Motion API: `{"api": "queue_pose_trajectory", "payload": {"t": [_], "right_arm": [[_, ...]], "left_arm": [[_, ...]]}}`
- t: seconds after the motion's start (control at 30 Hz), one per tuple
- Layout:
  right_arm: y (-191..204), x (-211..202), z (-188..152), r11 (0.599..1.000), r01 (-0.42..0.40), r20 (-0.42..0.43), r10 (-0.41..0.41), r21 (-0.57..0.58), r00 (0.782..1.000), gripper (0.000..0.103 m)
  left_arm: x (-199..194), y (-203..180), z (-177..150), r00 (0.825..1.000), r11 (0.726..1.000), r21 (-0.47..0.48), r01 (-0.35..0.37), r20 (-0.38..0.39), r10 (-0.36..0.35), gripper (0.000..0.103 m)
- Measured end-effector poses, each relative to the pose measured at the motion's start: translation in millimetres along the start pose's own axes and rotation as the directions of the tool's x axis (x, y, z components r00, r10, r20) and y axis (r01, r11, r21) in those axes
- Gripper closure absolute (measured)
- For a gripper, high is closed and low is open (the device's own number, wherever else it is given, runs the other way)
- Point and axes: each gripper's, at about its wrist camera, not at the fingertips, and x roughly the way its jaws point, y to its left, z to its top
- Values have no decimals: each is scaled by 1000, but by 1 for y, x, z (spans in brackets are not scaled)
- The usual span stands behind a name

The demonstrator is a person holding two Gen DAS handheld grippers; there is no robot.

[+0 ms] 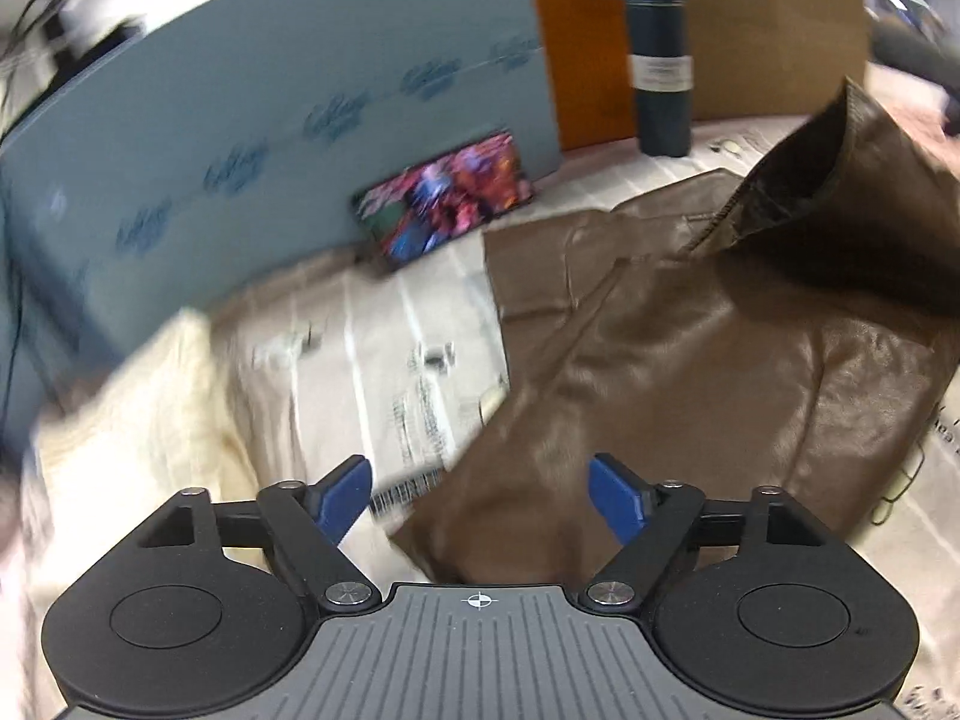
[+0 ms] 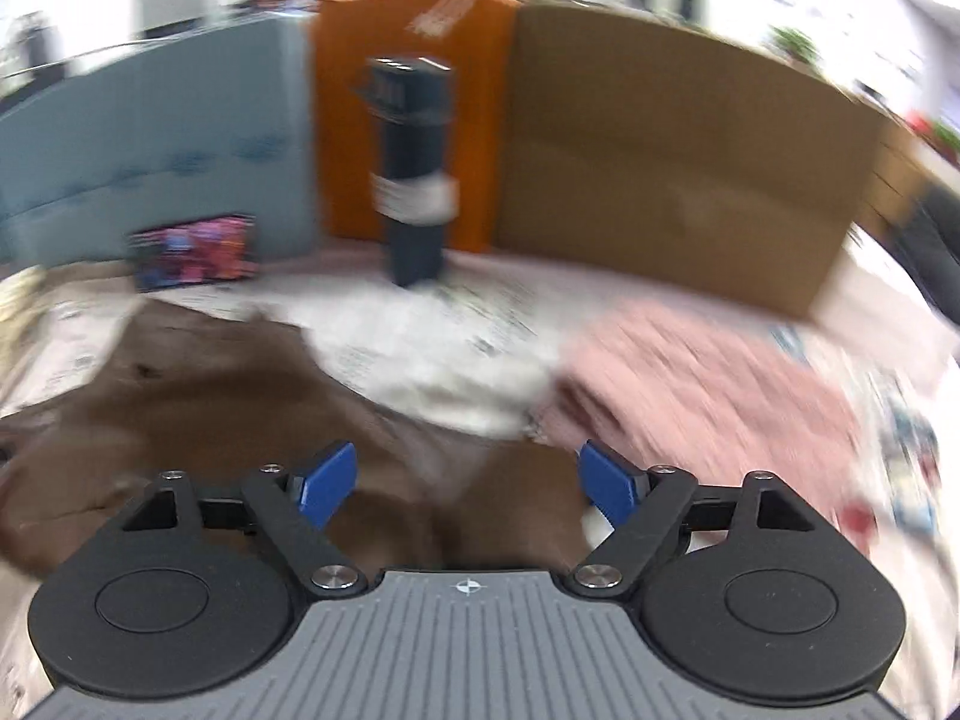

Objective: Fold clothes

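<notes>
A brown leather-like garment (image 1: pixel 690 336) lies spread on a paper-covered table, with one part raised at the far right (image 1: pixel 840 180). My left gripper (image 1: pixel 480 492) is open just above its near edge and holds nothing. In the right wrist view the same brown garment (image 2: pixel 198 408) lies under and left of my right gripper (image 2: pixel 468 489), which is open and empty. That view is blurred by motion.
A cream cloth (image 1: pixel 138 420) lies at the left and a pink cloth (image 2: pixel 708 396) at the right. A dark cylinder (image 1: pixel 657 54), an orange box (image 2: pixel 414 102), a cardboard box (image 2: pixel 678 162), a blue panel (image 1: pixel 270 138) and a colourful card (image 1: pixel 444 198) stand at the back.
</notes>
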Motion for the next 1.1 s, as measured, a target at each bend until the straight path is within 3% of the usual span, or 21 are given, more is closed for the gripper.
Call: {"api": "queue_pose_trajectory", "payload": {"t": [0.13, 0.33, 0.5, 0.6, 0.63, 0.67, 0.7, 0.73, 0.77, 0.8, 0.87, 0.97, 1.1], "right_arm": [[13, -5, 28, 977, -197, -2, 198, -75, 980, 14], [25, 20, 50, 941, -279, -104, 263, -194, 959, 14], [17, 56, 59, 920, -357, -187, 327, -163, 927, 14], [17, 82, 59, 922, -357, -245, 314, -153, 917, 14], [16, 90, 59, 922, -359, -260, 315, -142, 913, 14], [15, 96, 58, 923, -365, -274, 323, -121, 906, 15], [14, 100, 57, 921, -376, -285, 336, -99, 898, 17], [14, 102, 55, 919, -385, -293, 346, -87, 892, 20], [15, 103, 53, 917, -392, -299, 354, -78, 886, 35], [15, 104, 51, 914, -400, -305, 363, -68, 880, 45], [18, 102, 46, 917, -391, -315, 352, -72, 882, 80], [18, 83, 39, 918, -391, -289, 358, -63, 888, 95], [13, 31, 29, 923, -383, -196, 367, -48, 909, 97]], "left_arm": [[3, -1, 26, 993, 991, 78, 109, 45, -113, 15], [30, -10, 55, 968, 955, 168, 244, 17, -250, 15], [64, -11, 76, 925, 915, 138, 380, -57, -376, 15], [92, -11, 83, 905, 902, 97, 420, -126, -407, 17], [97, -11, 83, 890, 892, 80, 446, -141, -433, 17], [103, -10, 83, 875, 880, 62, 471, -156, -458, 19], [108, -10, 83, 861, 869, 47, 493, -169, -479, 33], [111, -9, 82, 856, 865, 43, 501, -176, -487, 45], [113, -8, 80, 850, 860, 39, 508, -182, -494, 69], [115, -7, 79, 845, 856, 36, 515, -184, -501, 77], [109, -4, 76, 842, 849, 36, 527, -161, -516, 90], [91, 1, 74, 837, 839, 45, 543, -115, -535, 97], [45, 5, 71, 813, 811, 70, 581, -29, -581, 98]]}}
